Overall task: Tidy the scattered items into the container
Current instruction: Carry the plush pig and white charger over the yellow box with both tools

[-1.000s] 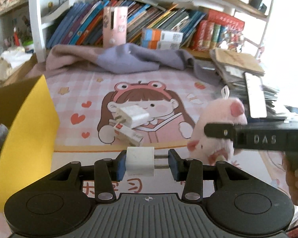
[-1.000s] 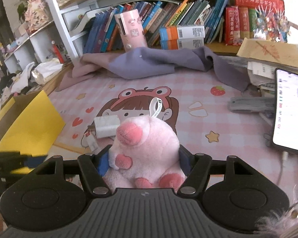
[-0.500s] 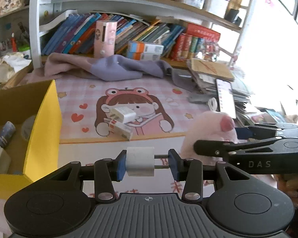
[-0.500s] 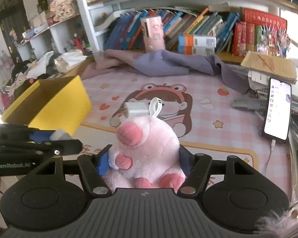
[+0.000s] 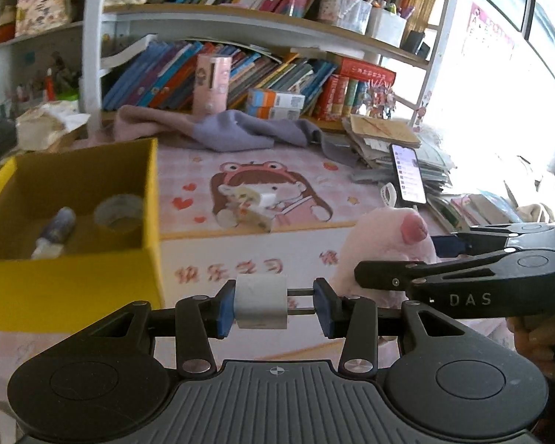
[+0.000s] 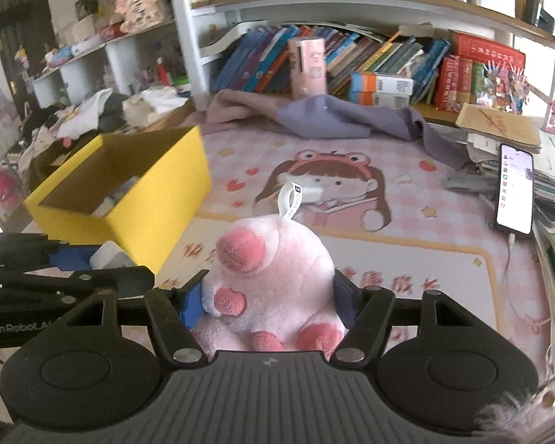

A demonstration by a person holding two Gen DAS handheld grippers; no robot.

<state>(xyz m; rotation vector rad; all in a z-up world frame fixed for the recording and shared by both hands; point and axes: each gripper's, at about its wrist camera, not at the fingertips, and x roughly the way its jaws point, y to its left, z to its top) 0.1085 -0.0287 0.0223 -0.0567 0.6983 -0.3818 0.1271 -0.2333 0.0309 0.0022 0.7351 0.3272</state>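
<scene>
We have drawn both grippers back — the yellow box (image 5: 92,222) now in view, near left. Left gripper (image 5: 273,305) clamps a white charger (image 5: 261,301); right gripper (image 6: 268,305) clamps a pink plush pig (image 6: 273,277).

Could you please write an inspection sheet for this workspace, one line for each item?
Surface: pink cartoon desk mat.
Job's things: yellow box holds a tape roll and a tube; two chargers lie on the mat.
Clutter: purple cloth, phone, paper stack.
Grippers: left gripper shut on white charger; right gripper shut on pink plush.
Cables: white phone cable.
Surroundings: bookshelves with books.
</scene>
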